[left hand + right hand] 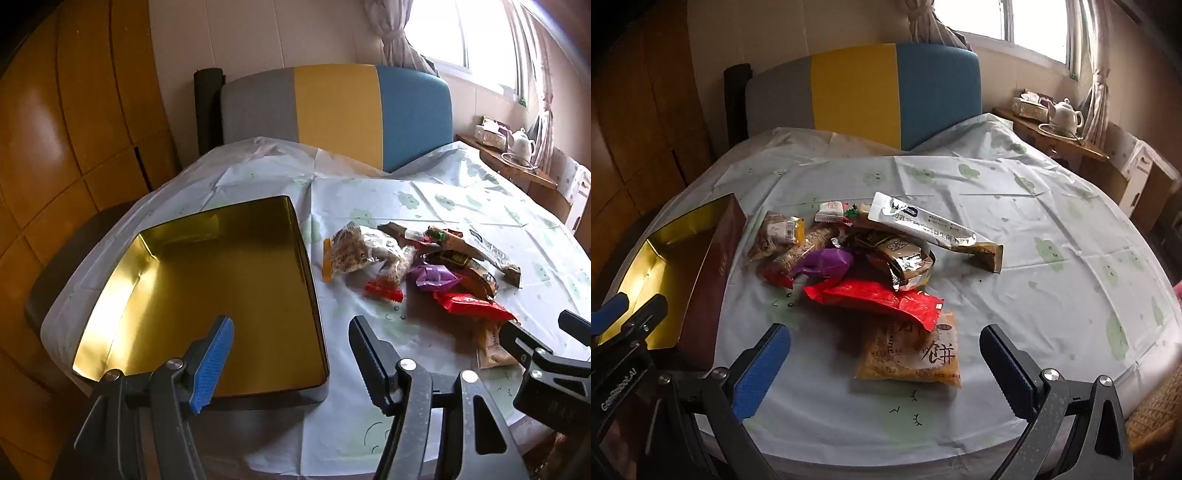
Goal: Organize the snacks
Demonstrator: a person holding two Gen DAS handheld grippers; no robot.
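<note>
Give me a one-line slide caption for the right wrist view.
Open right gripper poised over a yellow snack packet at the near edge of a snack pile, empty gold tin waiting alongside.

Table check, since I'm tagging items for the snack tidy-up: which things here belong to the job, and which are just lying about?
Job:
- gold-lined tin, with nothing in it
- snack pile
- yellow biscuit pack, nearest the right gripper

Lying about:
- teapot
- tissue box
- chair

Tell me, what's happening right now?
Both grippers, left and right, open, holding nothing. Gold tin empty. Snack pile beside it, untouched. Nothing blocking.
</note>
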